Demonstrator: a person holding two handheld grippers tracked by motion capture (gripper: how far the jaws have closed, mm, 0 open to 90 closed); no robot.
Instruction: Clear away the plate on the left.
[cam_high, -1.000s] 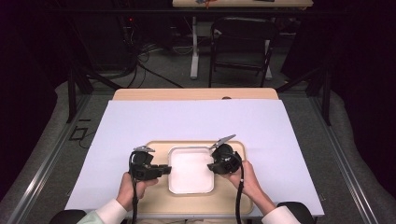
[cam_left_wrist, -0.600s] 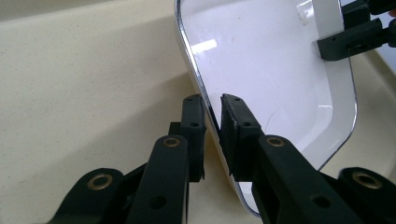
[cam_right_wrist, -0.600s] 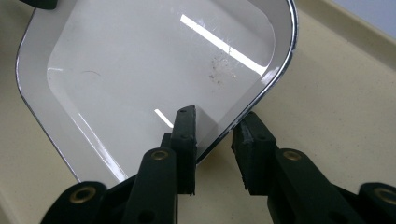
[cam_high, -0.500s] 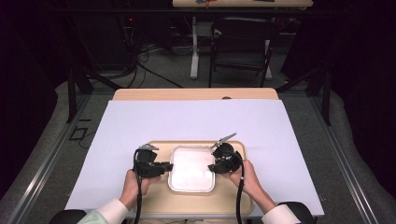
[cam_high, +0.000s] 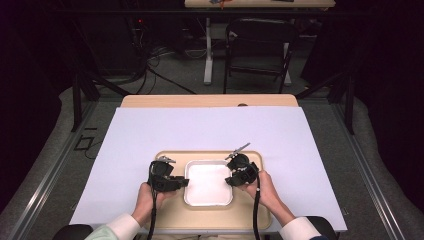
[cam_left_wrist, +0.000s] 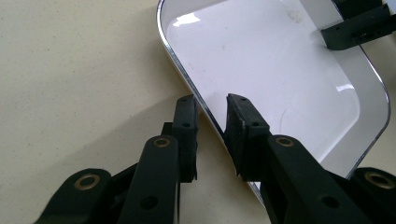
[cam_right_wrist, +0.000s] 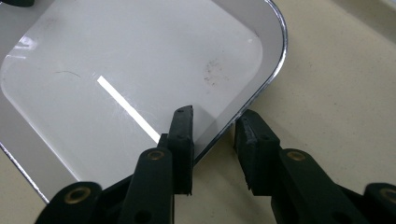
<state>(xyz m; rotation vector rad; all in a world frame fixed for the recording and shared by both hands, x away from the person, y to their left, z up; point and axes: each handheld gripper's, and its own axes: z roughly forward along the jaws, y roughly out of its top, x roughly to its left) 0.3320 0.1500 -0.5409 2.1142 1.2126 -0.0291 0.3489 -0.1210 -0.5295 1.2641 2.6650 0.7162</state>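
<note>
An empty white rectangular dish (cam_high: 207, 185) with a shiny rim lies on a beige tray (cam_high: 210, 219) near the table's front edge. My left gripper (cam_high: 185, 183) straddles the dish's left rim (cam_left_wrist: 187, 79), one jaw outside and one inside, with a gap at each pad. Its jaws have just been opening, and it stands open (cam_left_wrist: 212, 116). My right gripper (cam_high: 230, 180) straddles the dish's right rim (cam_right_wrist: 275, 60) the same way. Its jaws have also just been opening, and it is open (cam_right_wrist: 215, 125), the pads off the rim. The right gripper's jaws (cam_left_wrist: 357, 25) show across the dish.
A large white sheet (cam_high: 200, 127) covers the wooden table (cam_high: 210, 100). Dark floor, cables and a chair (cam_high: 260, 45) lie beyond the far edge. The person's hands and sleeves come in at the bottom.
Both hands and the dish stay about where they were. The left gripper has edged slightly toward the dish.
</note>
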